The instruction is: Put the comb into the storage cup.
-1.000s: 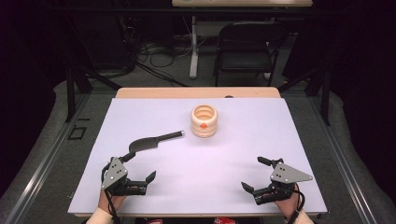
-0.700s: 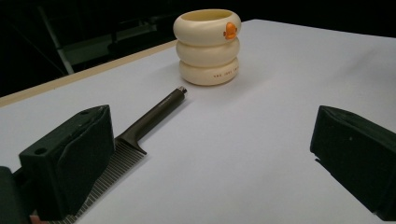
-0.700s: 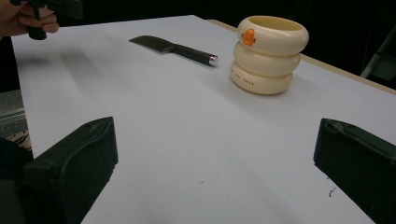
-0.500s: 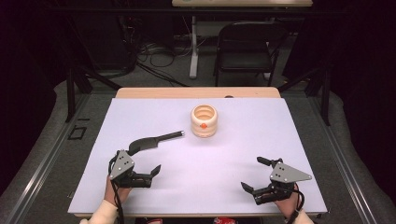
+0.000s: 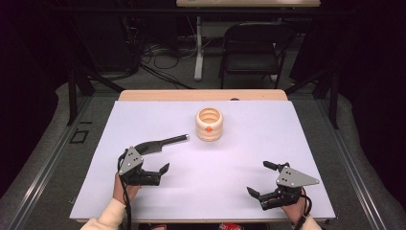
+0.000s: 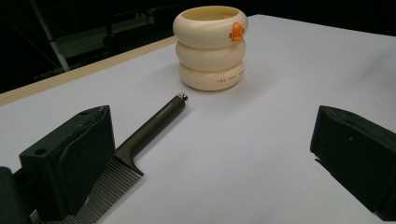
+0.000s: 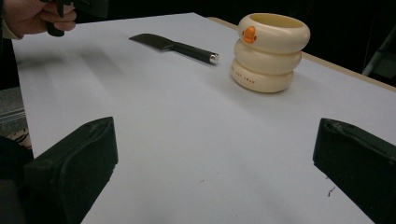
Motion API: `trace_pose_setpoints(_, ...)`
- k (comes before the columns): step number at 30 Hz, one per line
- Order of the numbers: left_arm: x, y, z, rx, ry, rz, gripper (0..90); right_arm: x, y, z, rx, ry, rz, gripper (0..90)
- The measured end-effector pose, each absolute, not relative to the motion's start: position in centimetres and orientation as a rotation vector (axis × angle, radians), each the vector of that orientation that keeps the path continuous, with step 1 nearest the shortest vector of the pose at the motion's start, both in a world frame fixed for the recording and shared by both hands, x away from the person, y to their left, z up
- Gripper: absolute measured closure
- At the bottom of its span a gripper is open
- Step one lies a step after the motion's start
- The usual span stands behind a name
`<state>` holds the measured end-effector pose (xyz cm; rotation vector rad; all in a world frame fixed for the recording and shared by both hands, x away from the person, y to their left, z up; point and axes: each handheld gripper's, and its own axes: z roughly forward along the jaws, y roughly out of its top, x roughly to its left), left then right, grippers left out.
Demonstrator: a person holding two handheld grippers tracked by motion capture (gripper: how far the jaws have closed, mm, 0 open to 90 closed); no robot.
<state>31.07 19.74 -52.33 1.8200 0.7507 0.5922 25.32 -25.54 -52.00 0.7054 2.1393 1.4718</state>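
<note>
Comb, dark and long-handled, is seen lying flat on the white counter, its fine teeth toward the person and its metal-tipped handle pointed at the cream ringed holder. A small gap is left between the handle tip and the holder, which stands upright near the counter's far middle and is marked with an orange spot on its side. The left hand-held gripper is held just beside the comb's toothed end, with its jaws spread wide; in the left gripper view the comb's teeth are seen right next to one jaw, though contact cannot be made out. The right hand-held gripper is held low over the near right part of the counter, well apart from the comb and the holder, its jaws likewise spread wide with nothing between them.
</note>
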Motion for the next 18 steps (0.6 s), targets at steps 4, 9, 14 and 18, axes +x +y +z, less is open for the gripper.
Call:
trace_pose_setpoints(4,31.6,19.4,-52.3,1.826,0.752,0.593,0.2,25.3,-25.5,-52.0,0.704,2.14,1.472,0.0)
trace_pose_setpoints(9,32.2,19.1,-52.2,1.833,0.761,0.594,0.3,25.3,-25.6,-52.0,0.708,2.144,1.47,0.0)
trace_pose_setpoints(14,32.8,18.8,-52.1,1.839,0.767,0.601,0.4,25.3,-25.6,-52.0,0.71,2.144,1.469,0.0)
trace_pose_setpoints(18,33.2,18.6,-52.1,1.843,0.77,0.604,0.4,25.4,-25.6,-52.0,0.713,2.143,1.469,0.0)
